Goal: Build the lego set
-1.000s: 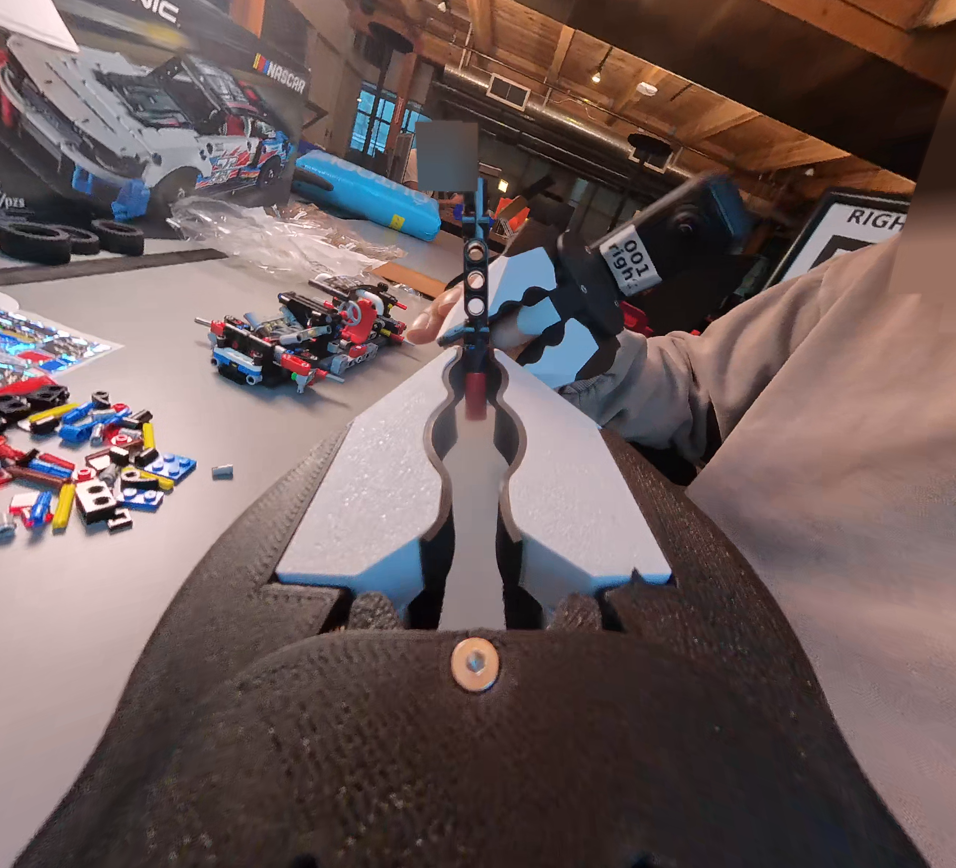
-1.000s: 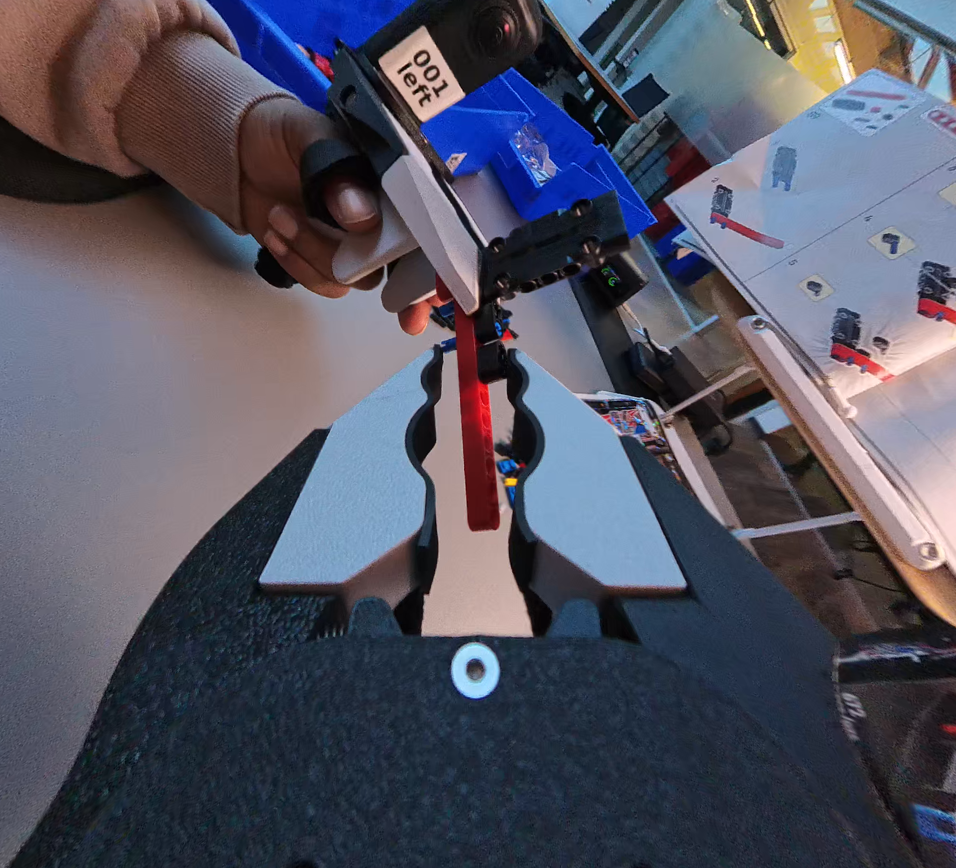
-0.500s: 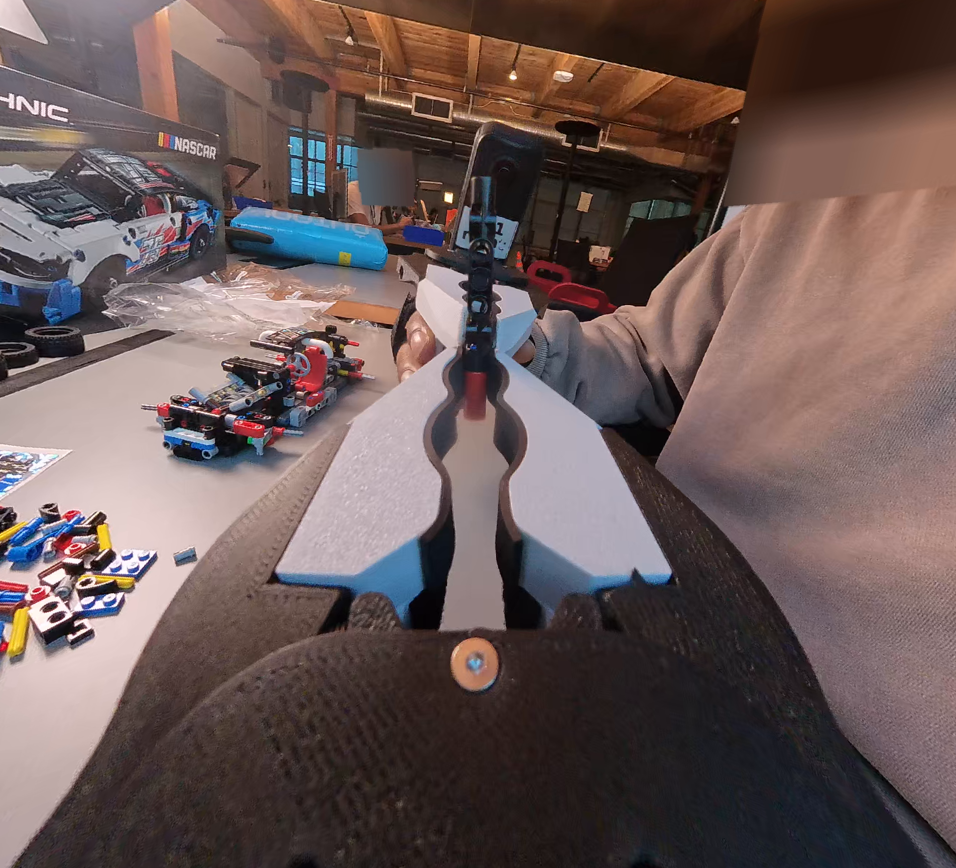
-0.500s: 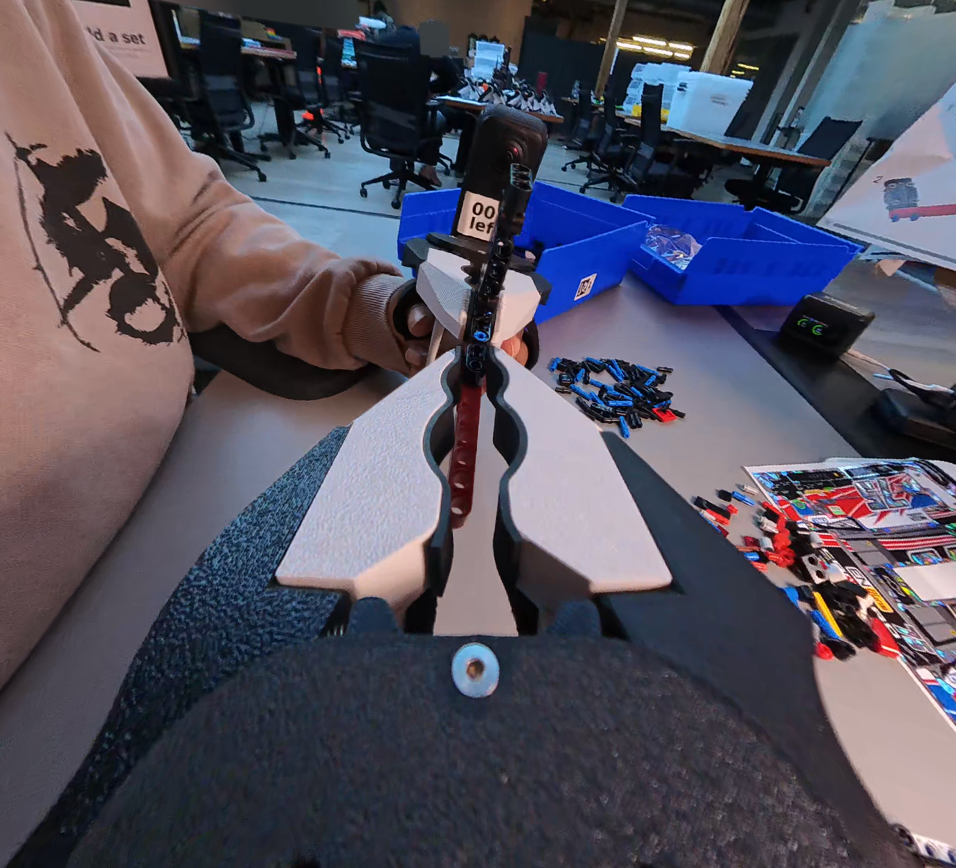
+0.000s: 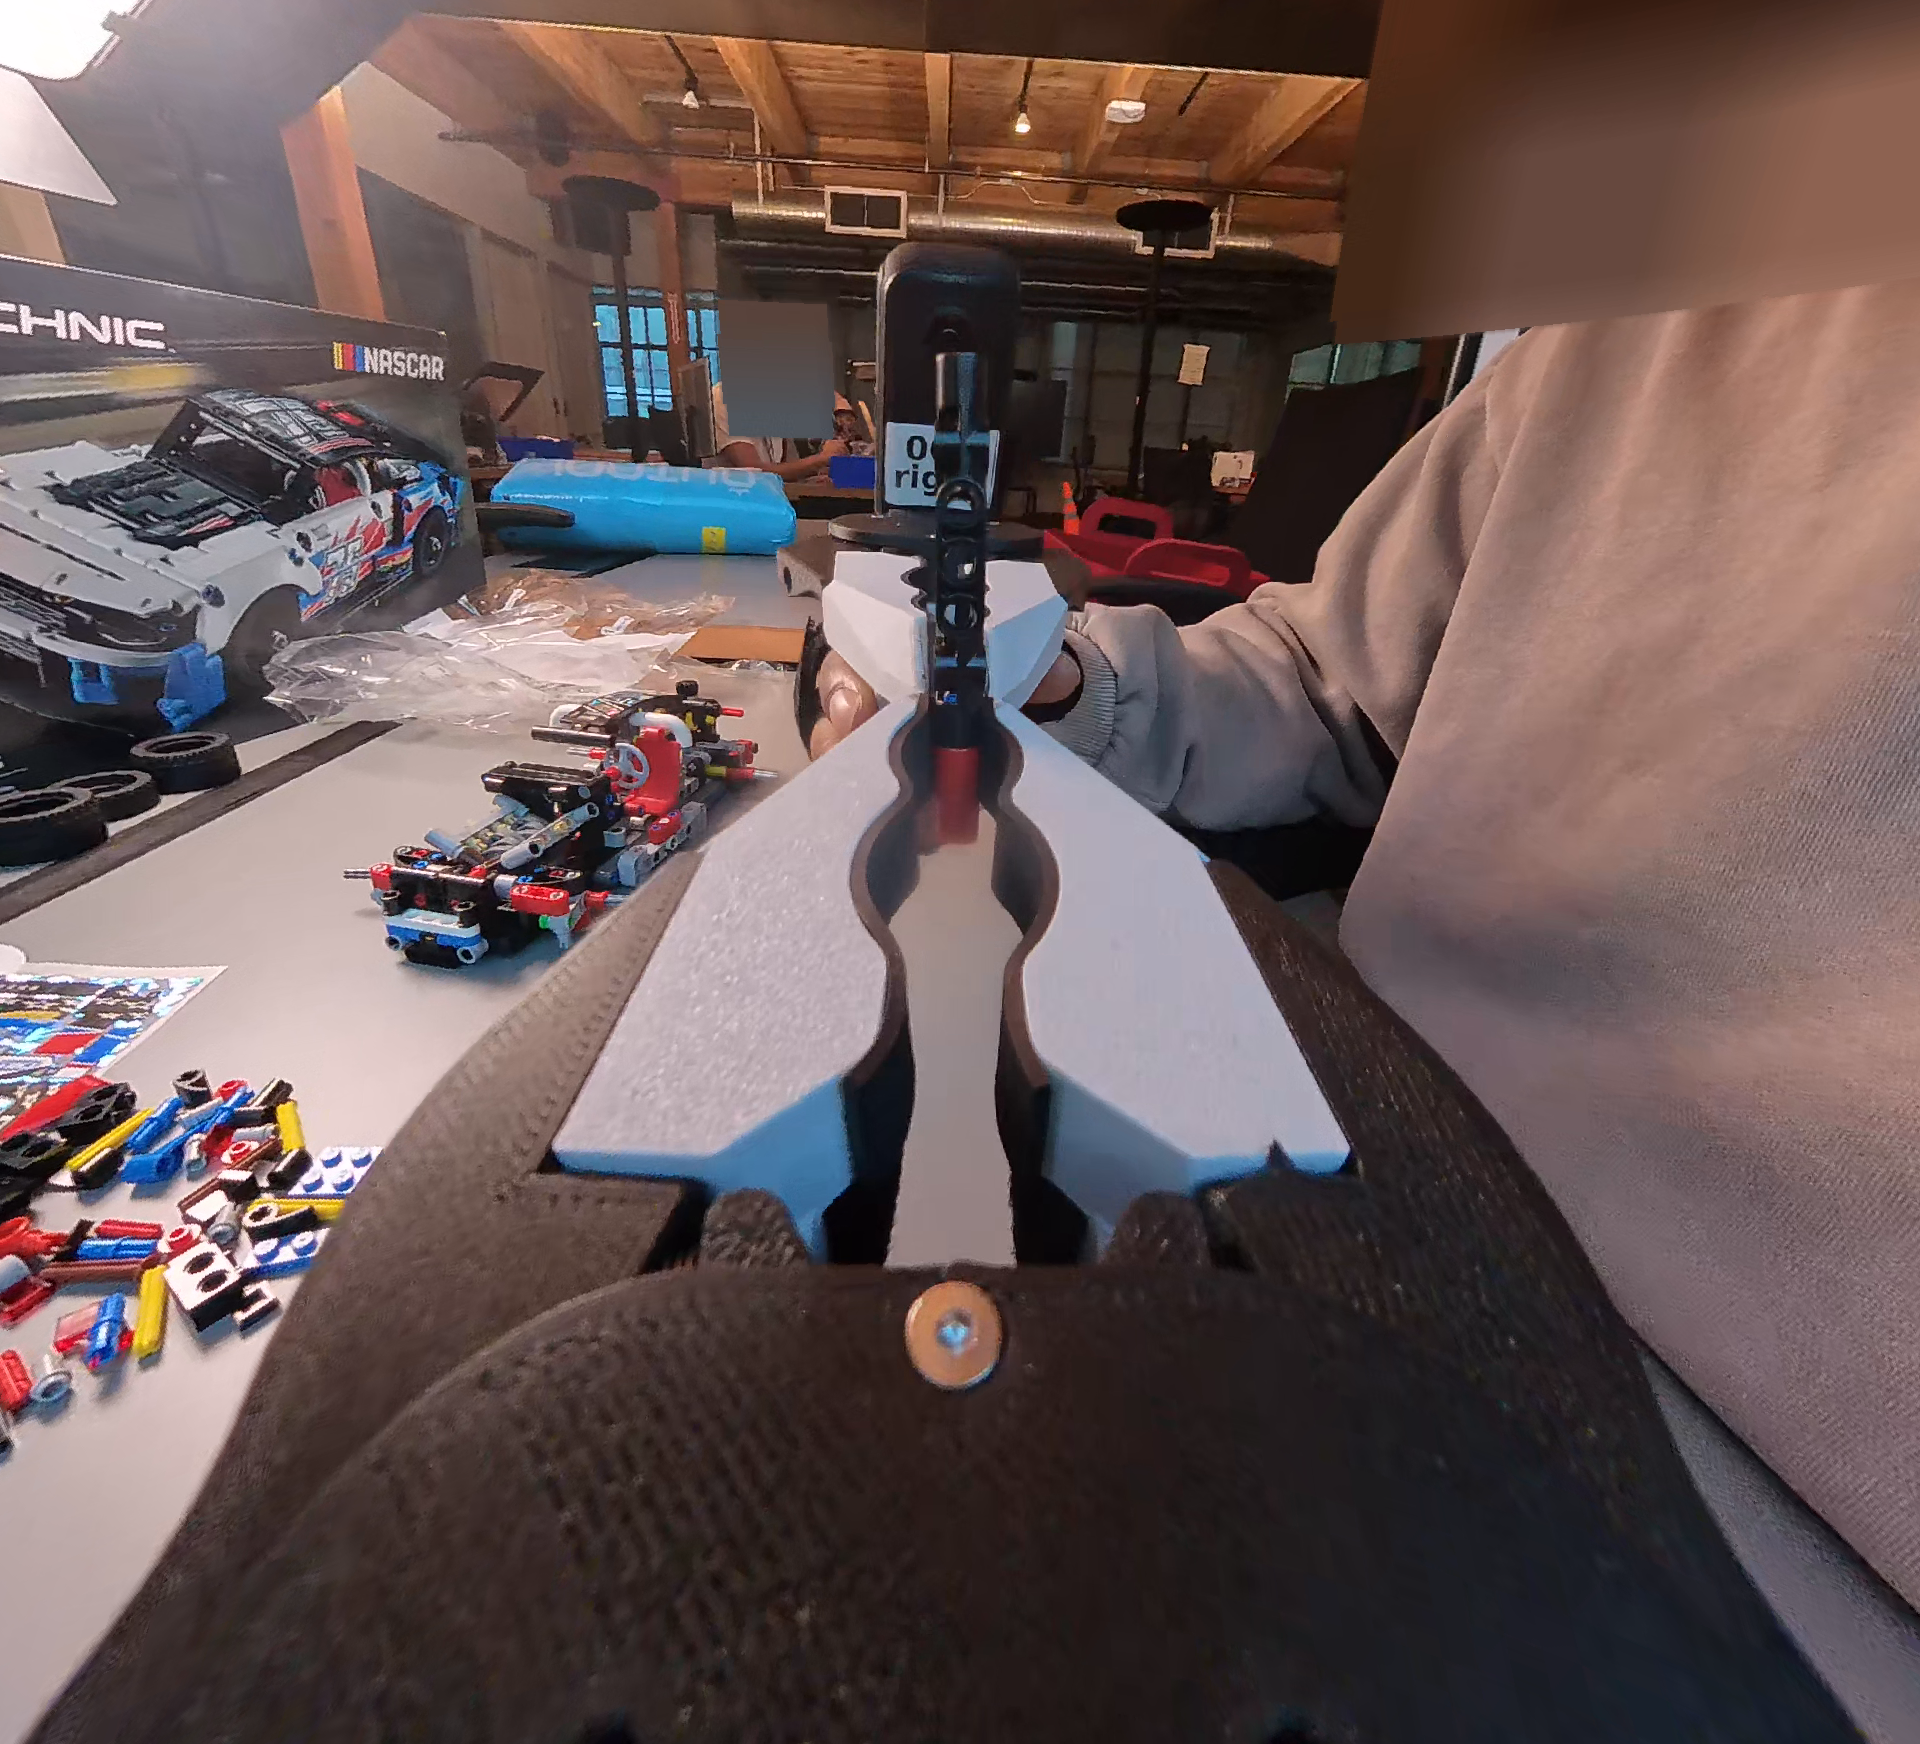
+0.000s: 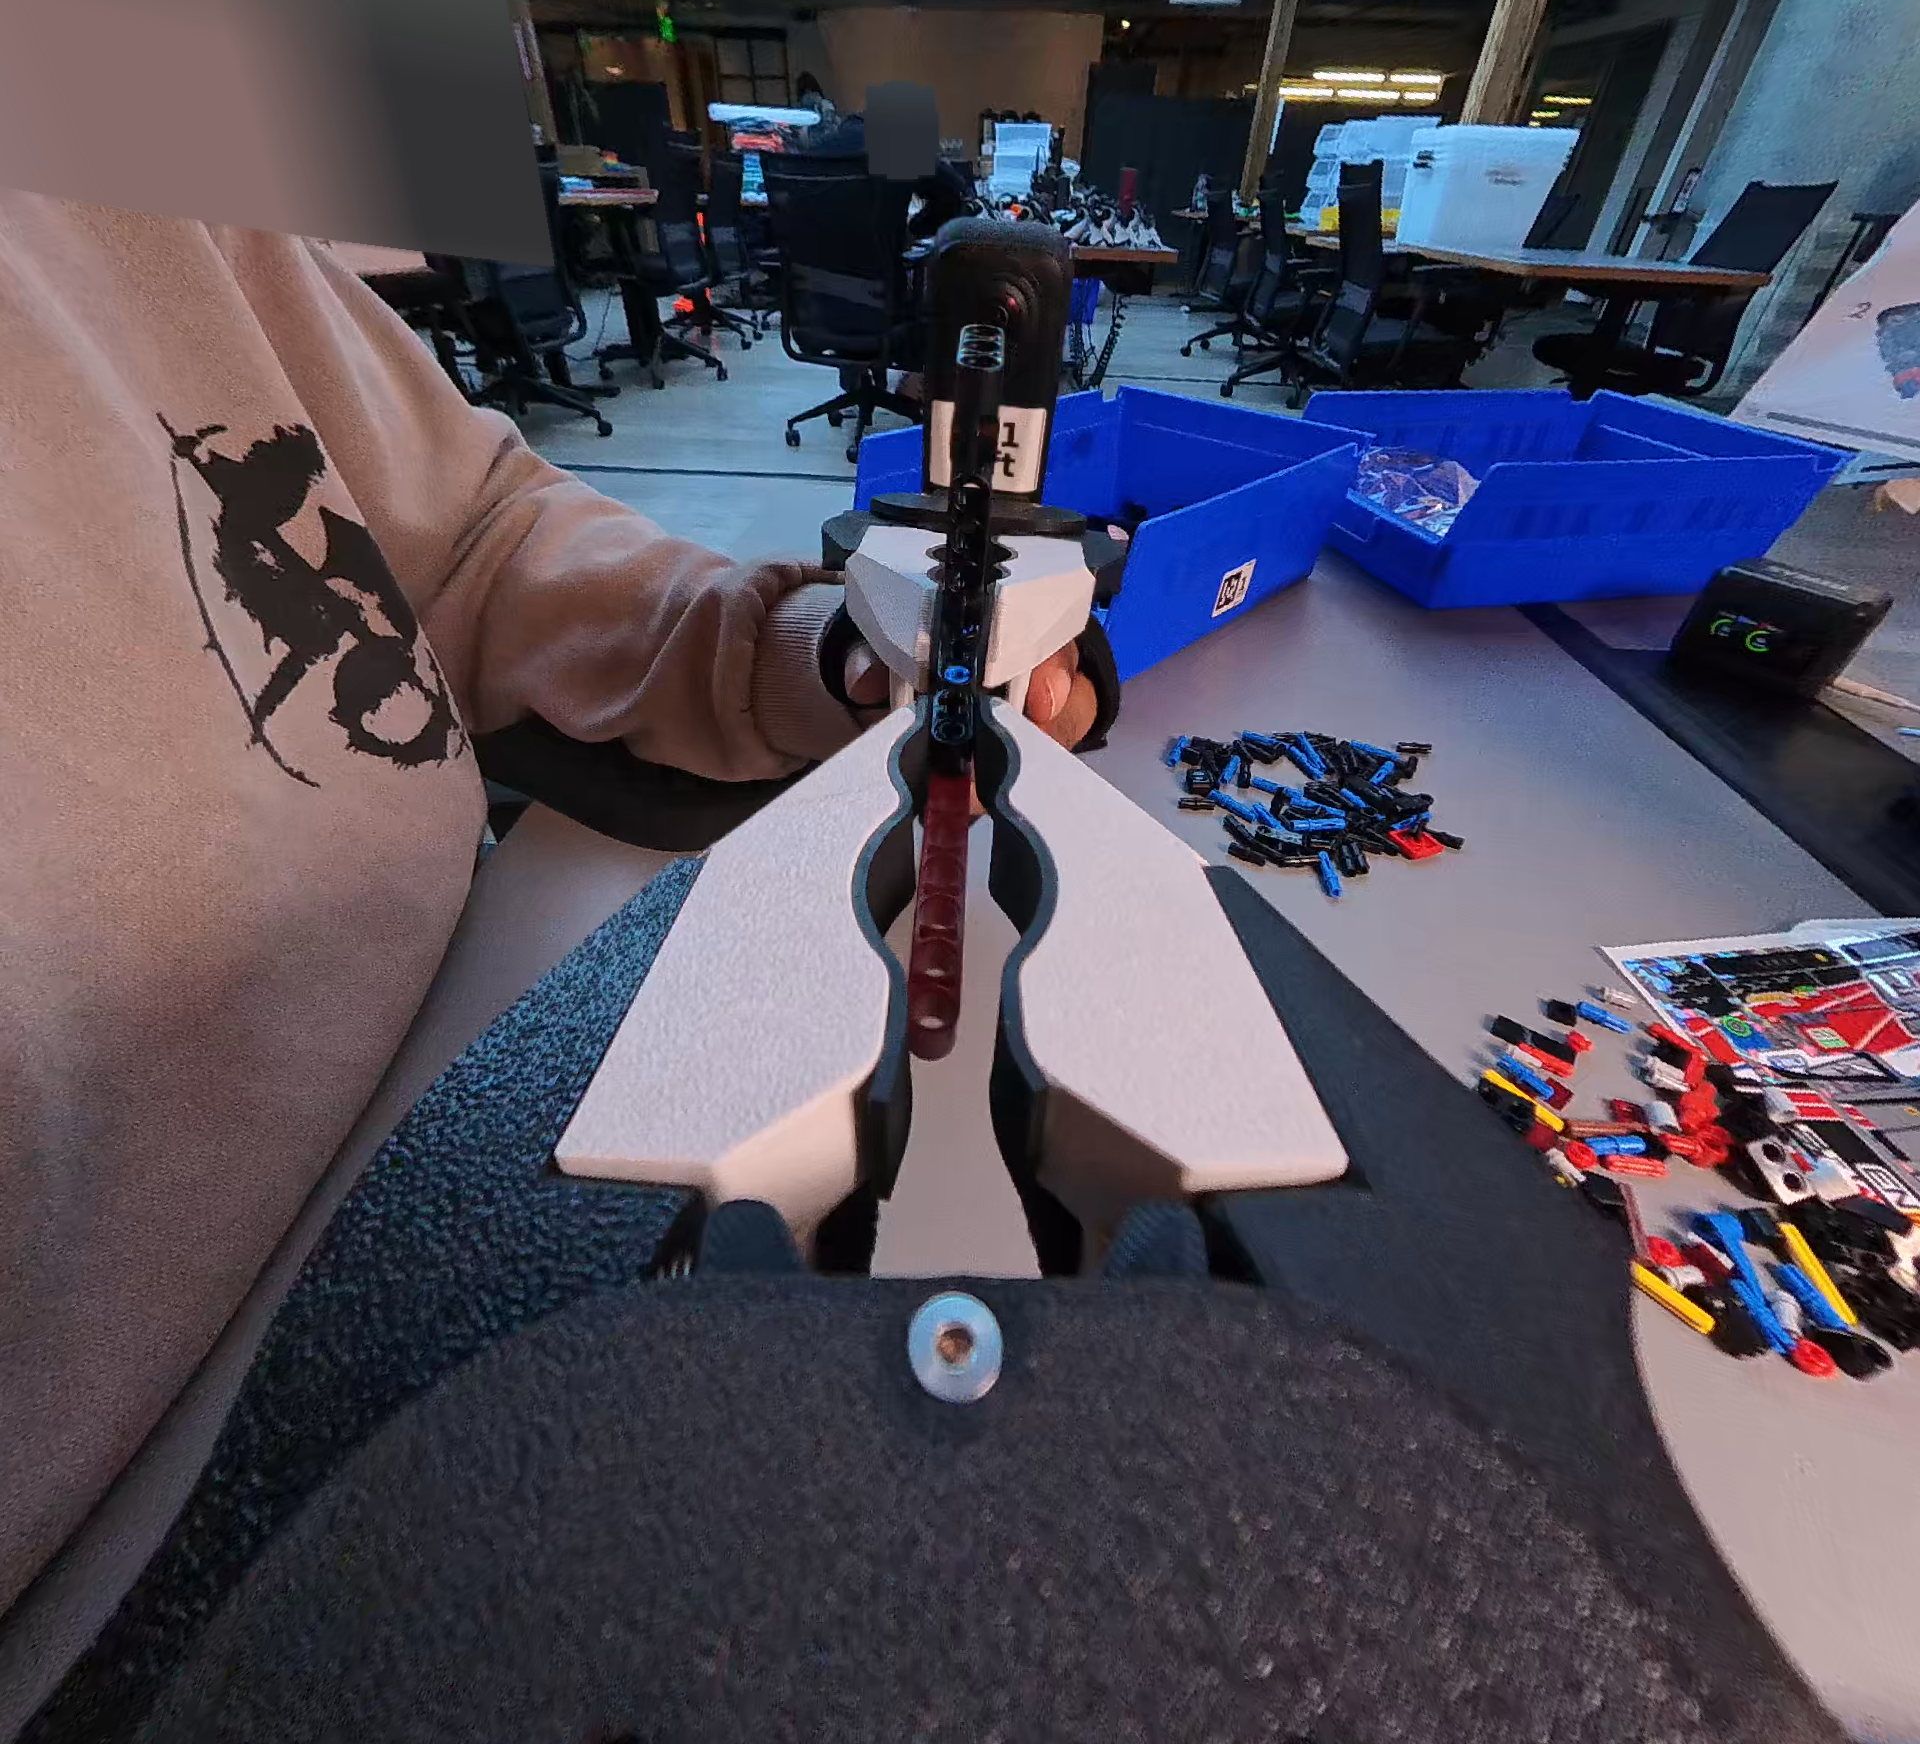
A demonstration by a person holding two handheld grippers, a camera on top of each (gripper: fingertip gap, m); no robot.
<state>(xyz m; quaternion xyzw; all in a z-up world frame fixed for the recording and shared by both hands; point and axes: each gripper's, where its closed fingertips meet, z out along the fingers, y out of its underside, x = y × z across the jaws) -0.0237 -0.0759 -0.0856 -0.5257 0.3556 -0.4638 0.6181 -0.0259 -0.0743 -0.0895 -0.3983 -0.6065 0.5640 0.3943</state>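
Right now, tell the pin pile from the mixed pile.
Pin pile: mostly blue and black, small alike pieces, near the blue bins. Mixed pile: also red, yellow and white, varied shapes, by the sticker sheet. Both lie loose on the table.

grippers (image 5: 954,728): 2 | blue bins (image 6: 1226,499): 2 | loose tyres (image 5: 187,759): 3 | chassis (image 5: 561,821): 1 | set box (image 5: 218,489): 1

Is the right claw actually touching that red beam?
Touching. The right wrist view shows the right claw shut on the red beam, its tips pressing both sides.
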